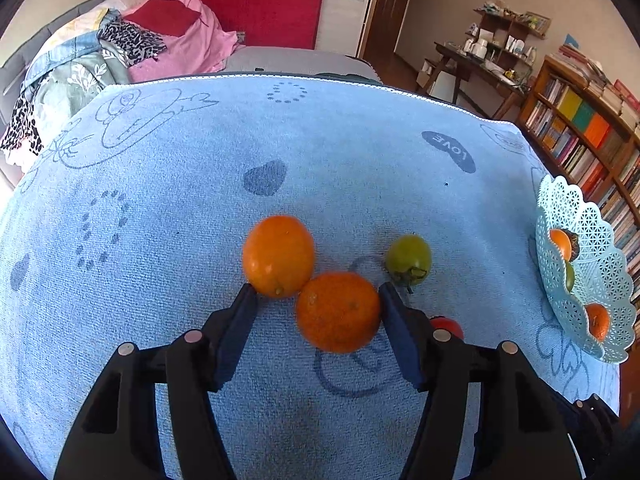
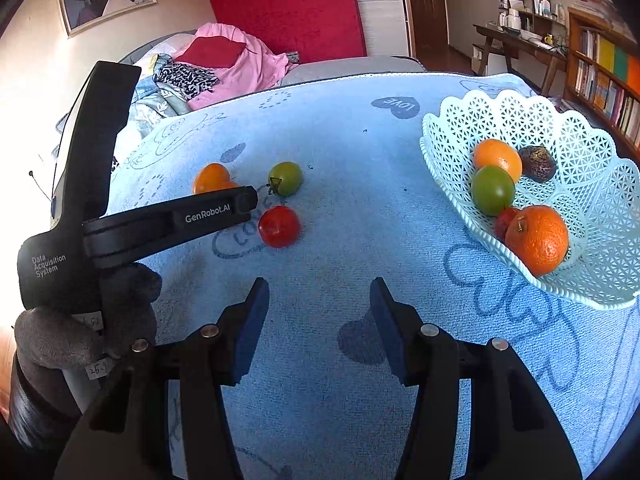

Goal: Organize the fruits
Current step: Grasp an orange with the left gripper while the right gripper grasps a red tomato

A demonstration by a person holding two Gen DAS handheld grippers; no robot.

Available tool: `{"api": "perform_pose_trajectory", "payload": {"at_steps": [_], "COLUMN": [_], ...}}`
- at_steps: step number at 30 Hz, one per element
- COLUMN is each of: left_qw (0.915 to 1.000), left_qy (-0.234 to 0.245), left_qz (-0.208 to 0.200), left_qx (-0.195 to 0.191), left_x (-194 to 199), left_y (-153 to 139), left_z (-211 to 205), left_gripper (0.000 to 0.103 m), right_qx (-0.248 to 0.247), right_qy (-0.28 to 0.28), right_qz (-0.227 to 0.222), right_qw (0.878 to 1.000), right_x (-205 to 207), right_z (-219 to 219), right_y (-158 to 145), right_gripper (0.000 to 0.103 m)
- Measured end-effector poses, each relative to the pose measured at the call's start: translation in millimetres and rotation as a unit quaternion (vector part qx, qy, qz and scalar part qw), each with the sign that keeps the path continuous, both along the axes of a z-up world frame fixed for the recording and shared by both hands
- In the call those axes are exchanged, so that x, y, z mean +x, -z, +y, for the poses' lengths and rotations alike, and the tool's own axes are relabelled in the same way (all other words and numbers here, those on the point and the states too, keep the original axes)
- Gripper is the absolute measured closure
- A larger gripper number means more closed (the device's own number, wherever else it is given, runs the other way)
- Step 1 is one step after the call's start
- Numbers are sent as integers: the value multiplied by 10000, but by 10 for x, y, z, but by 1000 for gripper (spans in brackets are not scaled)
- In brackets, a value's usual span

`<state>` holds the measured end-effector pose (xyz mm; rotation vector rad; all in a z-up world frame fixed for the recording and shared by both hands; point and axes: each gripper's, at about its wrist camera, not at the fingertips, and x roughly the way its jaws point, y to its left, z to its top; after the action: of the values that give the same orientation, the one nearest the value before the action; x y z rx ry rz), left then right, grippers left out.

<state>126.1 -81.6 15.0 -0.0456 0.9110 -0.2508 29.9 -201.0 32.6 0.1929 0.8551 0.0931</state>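
Observation:
Two oranges lie touching on the blue towel (image 1: 360, 140): one further off (image 1: 279, 256) and a nearer one (image 1: 338, 312). My left gripper (image 1: 316, 289) straddles the nearer orange; its right pad touches the fruit while the left pad stands off with a gap, so it is open. A green tomato (image 1: 409, 260) lies to the right, and a red tomato (image 1: 446, 326) peeks out behind the right finger. In the right wrist view my right gripper (image 2: 318, 282) is open over bare towel, short of the red tomato (image 2: 279, 226) and green tomato (image 2: 285, 178).
A pale lattice basket (image 2: 520, 108) at the towel's right edge holds several fruits, among them a large orange (image 2: 537, 240) and a green tomato (image 2: 493, 190). A gloved hand (image 2: 80, 332) grips the left tool. Bedding lies behind, and bookshelves stand to the right.

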Motion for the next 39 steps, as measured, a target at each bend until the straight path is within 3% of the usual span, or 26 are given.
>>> {"api": "perform_pose_trajectory", "payload": {"at_steps": [4, 6, 18, 33, 39], "left_qw": [9999, 9997, 9992, 9992, 9993], "left_qy": [108, 249, 340, 118, 87], "left_qz": [-20, -17, -24, -106, -98], "left_qx": [27, -22, -191, -372, -354], "left_x": [-11, -26, -95, -110, -98], "left_y": [-1, -14, -146, -301, -285], "left_z": [-11, -28, 77, 215, 231], "left_gripper": [48, 63, 64, 63, 63], "right_qx": [-43, -68, -90, -197, -293], "right_qy": [-41, -51, -101, -337, -461], "right_qz": [28, 31, 114, 154, 177], "right_qw": [10000, 10000, 9998, 9991, 9984], "right_x": [33, 60, 222, 501, 605], "right_z": [41, 69, 99, 250, 328], "right_y": [20, 22, 57, 83, 99], "right_gripper": [49, 49, 49, 49, 56]}}
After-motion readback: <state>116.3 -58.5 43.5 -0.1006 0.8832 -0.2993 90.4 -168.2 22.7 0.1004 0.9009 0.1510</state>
